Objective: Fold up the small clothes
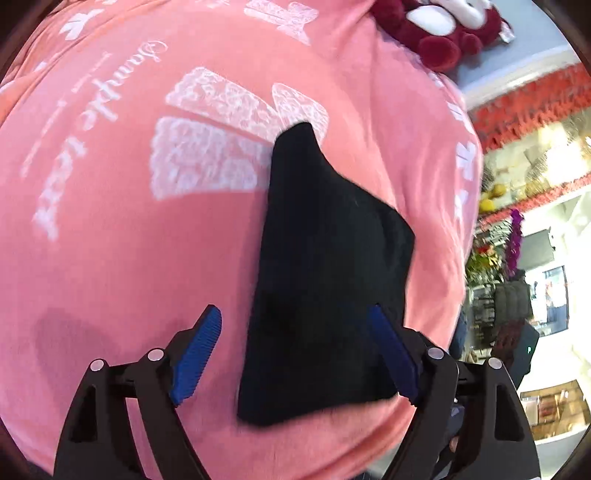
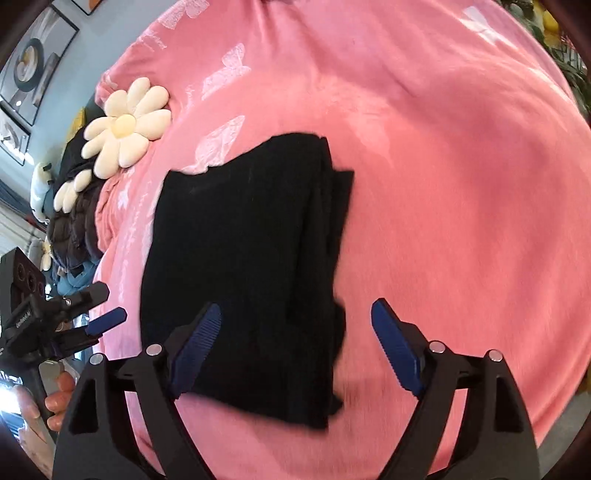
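A small black garment [image 1: 325,280] lies folded on a pink blanket [image 1: 129,258]. In the right wrist view the garment [image 2: 243,266] shows layered edges along its right side. My left gripper [image 1: 295,354] is open and empty, with the near end of the garment between its blue pads. My right gripper [image 2: 295,350] is open and empty above the garment's near edge. The left gripper also shows at the left edge of the right wrist view [image 2: 107,321], beside the garment.
The pink blanket [image 2: 461,221] has white prints. A dark red plush toy [image 1: 439,29] lies at the far edge. White flower cushions [image 2: 125,122] and dark clothes [image 2: 74,225] lie at the far left. The blanket's edge drops off on the right [image 1: 465,229].
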### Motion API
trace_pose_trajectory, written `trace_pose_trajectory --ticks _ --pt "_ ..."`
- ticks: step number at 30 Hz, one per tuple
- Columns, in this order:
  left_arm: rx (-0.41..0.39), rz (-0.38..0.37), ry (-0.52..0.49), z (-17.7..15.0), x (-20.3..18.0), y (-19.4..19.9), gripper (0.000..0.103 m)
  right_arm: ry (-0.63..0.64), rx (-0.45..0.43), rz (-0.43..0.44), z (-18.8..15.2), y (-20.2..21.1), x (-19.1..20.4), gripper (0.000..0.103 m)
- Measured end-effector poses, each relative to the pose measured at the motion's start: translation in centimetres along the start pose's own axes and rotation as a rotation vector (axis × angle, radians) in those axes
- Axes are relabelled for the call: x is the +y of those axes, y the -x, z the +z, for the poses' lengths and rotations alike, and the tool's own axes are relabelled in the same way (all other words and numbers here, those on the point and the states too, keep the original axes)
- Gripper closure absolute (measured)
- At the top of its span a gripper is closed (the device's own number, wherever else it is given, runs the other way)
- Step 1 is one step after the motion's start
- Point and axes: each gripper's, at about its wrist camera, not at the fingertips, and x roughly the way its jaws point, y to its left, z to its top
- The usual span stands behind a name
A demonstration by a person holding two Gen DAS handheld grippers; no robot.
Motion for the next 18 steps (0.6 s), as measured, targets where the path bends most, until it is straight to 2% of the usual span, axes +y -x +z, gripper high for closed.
trace_pose_trajectory --ticks 3,4,5,6,7,8,9,10,12,14,18 --pt "0.093 -0.026 0.075 1.0 0.4 -3.4 0.023 -0.073 0.057 0.024 0.9 -3.0 -1.1 0.021" --pt "0.126 -0.056 0.113 0.9 0.8 -4.7 0.023 -0.099 0.050 0.037 0.9 -3.6 -1.3 0.019" --pt "0.156 -0.080 0.143 0.7 1.2 -5.7 0.026 -0.104 0.014 0.042 1.0 -3.7 -0.8 0.019" --pt "0.146 -0.082 0.151 0.7 1.3 -5.9 0.033 -0.094 0.013 0.042 1.1 -3.7 -0.7 0.023" --pt "0.115 -0.082 0.141 0.4 1.3 -5.4 0.045 -0.084 0.019 0.064 1.1 -3.7 -0.4 0.039" --pt "0.123 -0.090 0.119 0.0 1.3 -5.1 0.061 -0.097 0.037 0.109 1.2 -3.7 -0.4 0.063" --pt "0.123 -0.105 0.121 -0.1 1.5 -4.6 0.071 -0.109 0.048 0.122 1.3 -3.6 -0.4 0.069" --pt "0.123 -0.122 0.129 0.0 1.9 -4.0 0.075 -0.100 0.054 0.120 1.5 -3.2 0.0 0.079" --pt "0.130 -0.132 0.132 -0.2 2.3 -2.6 0.081 -0.062 0.041 0.118 1.6 -1.8 1.0 0.083" --pt "0.132 -0.132 0.123 -0.7 2.2 -1.0 0.083 -0.034 0.043 0.138 1.3 -0.3 2.2 0.084" --pt "0.136 -0.122 0.098 -3.4 3.0 3.0 0.083 0.030 0.078 0.154 -2.0 1.9 4.1 0.084"
